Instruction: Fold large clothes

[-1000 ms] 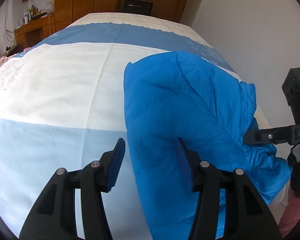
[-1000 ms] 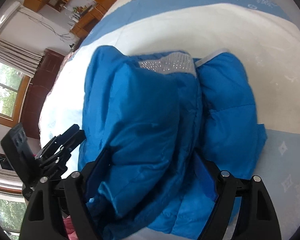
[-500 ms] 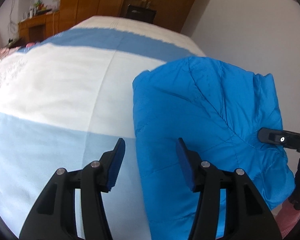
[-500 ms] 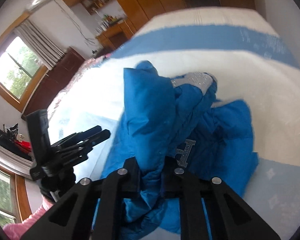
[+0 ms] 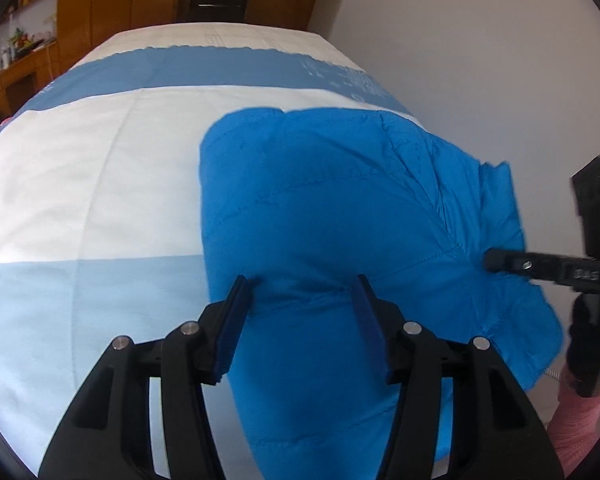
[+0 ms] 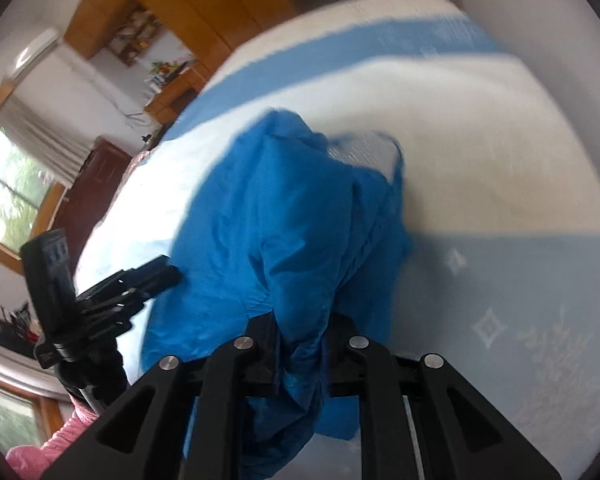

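Note:
A blue padded jacket (image 5: pixel 320 200) lies bunched on the right side of the bed. My left gripper (image 5: pixel 300 284) stands open astride the jacket's near left edge, with a puffy fold between the pads and no squeeze showing. My right gripper (image 6: pixel 302 320) is shut on a gathered fold of the jacket (image 6: pixel 280 220), and its jaws are opening slightly with the fabric still between them. Its tip (image 5: pixel 496 260) also shows at the jacket's right side. A grey lining patch (image 6: pixel 360 148) peeks out at the jacket's far end. The left gripper (image 6: pixel 168 274) shows at the jacket's other side.
The bed cover (image 5: pixel 100 160) has white and blue bands. A pale wall (image 5: pixel 460 60) runs close along the bed's right edge. Wooden wardrobes (image 5: pixel 120 0) stand beyond the bed, and a window (image 6: pixel 12 184) is at the left. A pink sleeve (image 5: pixel 580 412) is at the lower right.
My right gripper closed on a fold of the jacket and drew it up into a bunch. My left gripper slid right, so the jacket's edge now sits between its pads.

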A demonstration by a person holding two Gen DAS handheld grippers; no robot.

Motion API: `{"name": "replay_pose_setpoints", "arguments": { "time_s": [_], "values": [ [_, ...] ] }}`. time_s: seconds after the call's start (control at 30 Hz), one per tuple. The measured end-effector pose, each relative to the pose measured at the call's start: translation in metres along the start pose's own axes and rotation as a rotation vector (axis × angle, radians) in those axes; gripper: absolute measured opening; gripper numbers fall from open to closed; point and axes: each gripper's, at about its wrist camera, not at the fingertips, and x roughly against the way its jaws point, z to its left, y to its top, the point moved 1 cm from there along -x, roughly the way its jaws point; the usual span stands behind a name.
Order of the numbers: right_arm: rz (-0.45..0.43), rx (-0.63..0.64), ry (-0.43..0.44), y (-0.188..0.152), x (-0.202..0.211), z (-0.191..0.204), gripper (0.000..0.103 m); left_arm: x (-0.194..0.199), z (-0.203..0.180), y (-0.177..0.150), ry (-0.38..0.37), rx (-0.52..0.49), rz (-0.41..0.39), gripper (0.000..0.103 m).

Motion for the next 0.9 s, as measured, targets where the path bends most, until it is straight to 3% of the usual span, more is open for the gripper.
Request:
{"name": "replay_pose_setpoints", "arguments": {
  "time_s": [0.27, 0.47, 0.6, 0.7, 0.8, 0.9],
  "values": [
    [-0.026, -0.045, 0.060, -0.012, -0.039, -0.024, 0.022, -0.020, -0.005, -0.015, 0.047, -0.033, -0.005, 0.054],
    [-0.021, -0.033, 0.057, -0.012, -0.033, -0.029, 0.025, -0.018, -0.005, -0.017, 0.042, -0.011, 0.014, 0.055],
    [-0.045, 0.038, -0.058, -0.007, -0.001, -0.009, 0.034, -0.006, 0.000, -0.003, 0.021, 0.026, 0.034, 0.051],
    [-0.146, 0.126, -0.200, -0.001, 0.033, 0.019, 0.034, 0.005, 0.004, 0.012, 0.045, 0.029, -0.003, 0.047],
    [-0.180, 0.194, -0.205, 0.008, 0.044, 0.049, 0.034, 0.006, 0.005, 0.034, 0.074, 0.046, -0.029, 0.046],
    [-0.144, 0.252, -0.218, 0.020, 0.027, 0.071, 0.029, -0.006, 0.002, 0.056, 0.113, 0.054, -0.050, 0.043]
  ]
}}
